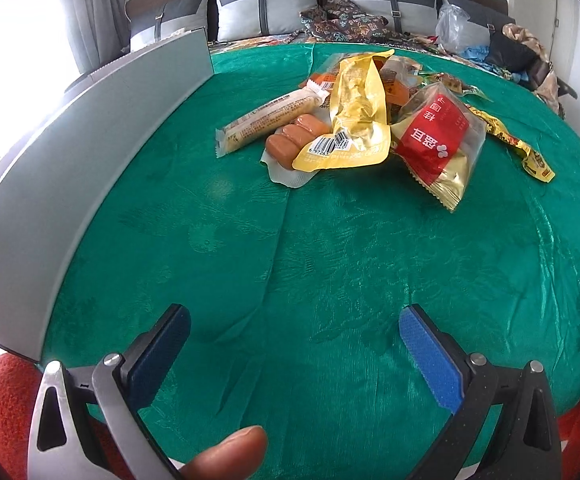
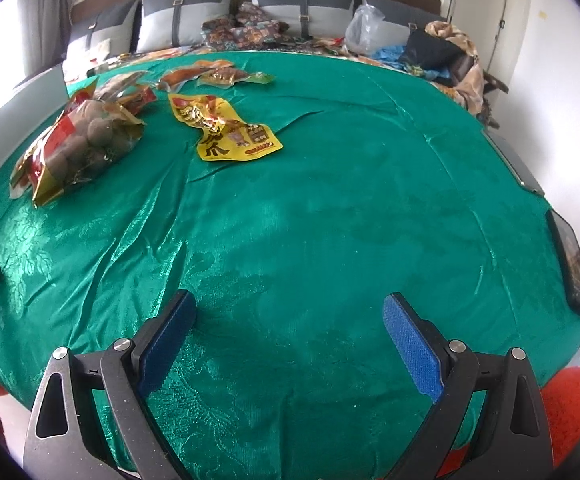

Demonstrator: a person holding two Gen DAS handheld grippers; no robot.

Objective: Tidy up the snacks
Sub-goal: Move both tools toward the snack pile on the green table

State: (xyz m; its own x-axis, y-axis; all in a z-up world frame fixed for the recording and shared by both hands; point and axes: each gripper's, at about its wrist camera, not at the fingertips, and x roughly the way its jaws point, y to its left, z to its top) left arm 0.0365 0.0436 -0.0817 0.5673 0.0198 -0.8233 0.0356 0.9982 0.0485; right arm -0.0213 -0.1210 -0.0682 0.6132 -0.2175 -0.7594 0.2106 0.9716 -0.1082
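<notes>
Left claw (image 1: 294, 338), right claw (image 2: 289, 326) — blue pads, dark frames, silver screws

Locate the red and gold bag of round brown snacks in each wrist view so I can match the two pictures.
Left wrist view: the red and gold bag lies right of centre, at the right end of the snack pile.
Right wrist view: the same bag lies at the far left.
Shared landmark: the yellow printed packet, just right of the bag in both.

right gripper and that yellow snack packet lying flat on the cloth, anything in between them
Nothing but bare green cloth. In the right wrist view the right gripper stands open, and the stretch up to the yellow packet holds only wrinkled fabric.
</notes>
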